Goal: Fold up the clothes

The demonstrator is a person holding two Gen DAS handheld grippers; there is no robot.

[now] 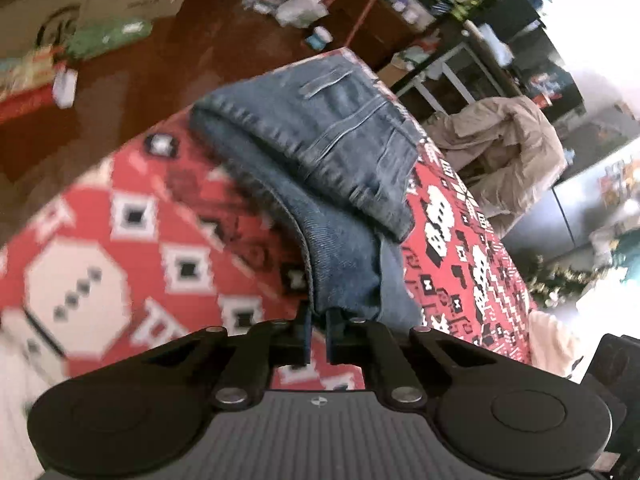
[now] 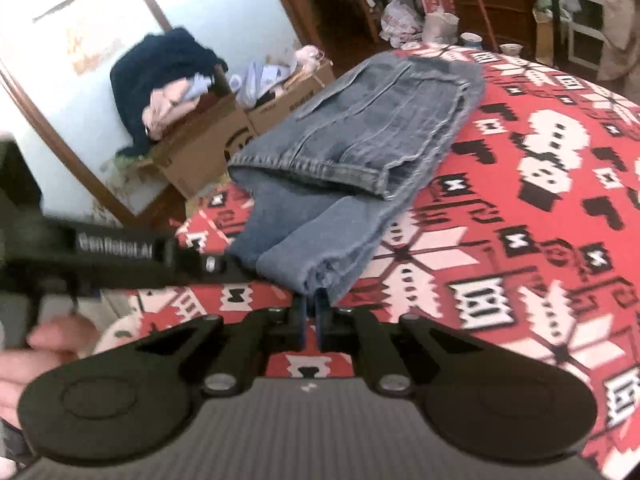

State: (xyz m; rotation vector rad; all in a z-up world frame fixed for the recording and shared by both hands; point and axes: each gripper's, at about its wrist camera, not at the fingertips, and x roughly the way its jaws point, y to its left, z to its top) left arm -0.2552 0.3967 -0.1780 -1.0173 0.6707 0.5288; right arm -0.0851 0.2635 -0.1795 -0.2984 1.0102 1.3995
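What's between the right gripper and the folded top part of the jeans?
Only the jeans' own leg fabric, running from the right gripper up to the fold; the right wrist view shows it.

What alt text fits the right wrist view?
The right gripper is shut on the near end of folded blue jeans lying on a red patterned cloth. The left gripper reaches in from the left to the same end; cardboard boxes stand behind.
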